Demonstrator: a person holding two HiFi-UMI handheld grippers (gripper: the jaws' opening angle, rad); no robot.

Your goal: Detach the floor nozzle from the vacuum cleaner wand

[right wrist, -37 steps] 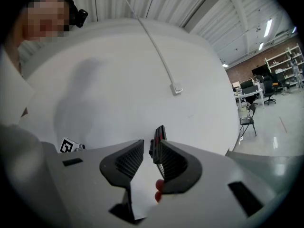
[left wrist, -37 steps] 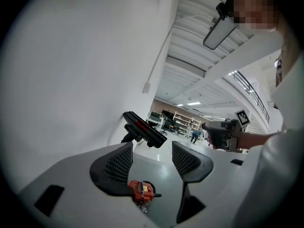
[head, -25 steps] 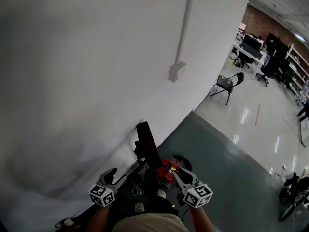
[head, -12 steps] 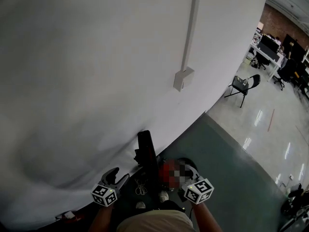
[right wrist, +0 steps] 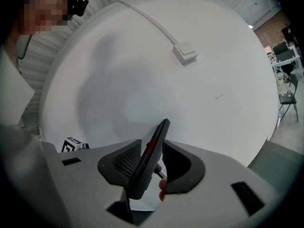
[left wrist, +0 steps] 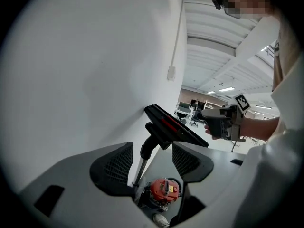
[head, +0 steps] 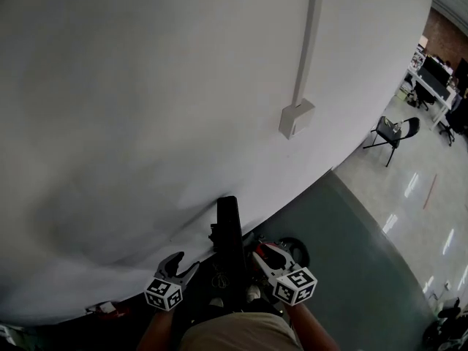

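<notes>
Floor nozzle [head: 228, 225]: rigid plastic, probably light; grasp by neck [left wrist: 151, 144]. Left gripper [left wrist: 152, 151]: jaws half apart, empty. Right gripper [right wrist: 152, 146]: jaws just opening, nozzle loose between

You're looking at matt black plastic on the floor nozzle [head: 228, 229] and bare shiny metal on the wand [left wrist: 139, 167]. Wall [head: 146, 123]: smooth, matt white. Floor [head: 344, 269] by the wall is dull; farther from the wall it's polished and reflective. Your left hand-held gripper [left wrist: 152, 156]: matt grey plastic, mesh-textured black pads [left wrist: 118, 163].
</notes>
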